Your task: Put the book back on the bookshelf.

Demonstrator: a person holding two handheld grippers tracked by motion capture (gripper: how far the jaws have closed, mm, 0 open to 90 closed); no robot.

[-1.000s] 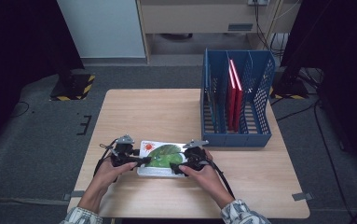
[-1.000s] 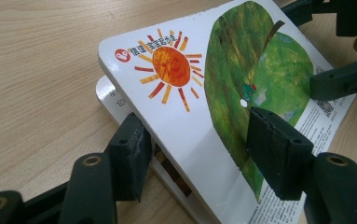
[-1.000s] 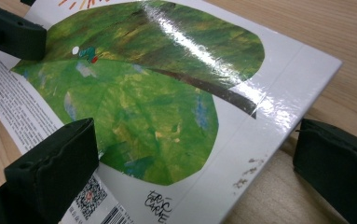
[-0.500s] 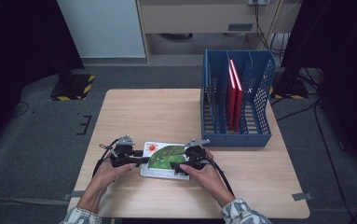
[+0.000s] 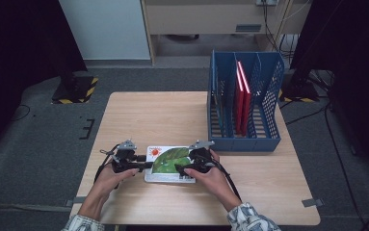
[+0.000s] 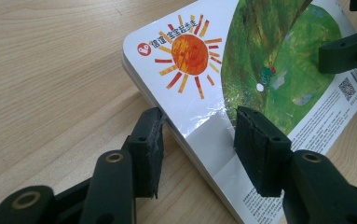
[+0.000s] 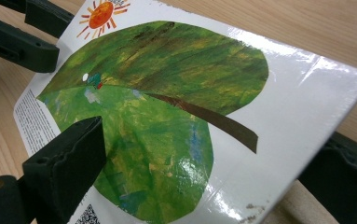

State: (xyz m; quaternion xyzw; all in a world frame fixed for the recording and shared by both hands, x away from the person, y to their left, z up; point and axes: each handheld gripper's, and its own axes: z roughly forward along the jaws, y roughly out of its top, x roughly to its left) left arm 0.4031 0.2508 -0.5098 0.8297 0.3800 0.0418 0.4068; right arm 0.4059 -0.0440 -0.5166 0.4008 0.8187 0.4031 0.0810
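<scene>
Grippers flank a picture book (image 5: pixel 168 163) near the table's (image 5: pixel 143 115) front edge. The left gripper (image 5: pixel 146 164) straddles its edge with jaws apart; the right gripper (image 5: pixel 181 170) clamps the opposite side, lifting it slightly.

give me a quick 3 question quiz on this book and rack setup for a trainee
1. True or false: the picture book stands upright in the blue rack.
2. What is printed at the cover's corner nearest the left gripper? A) moon B) sun C) star
3. Fill in: the rack holds ___ books.

Key
1. False: it is at the table front, with the left gripper and the right gripper each straddling an edge.
2. B
3. red
</scene>
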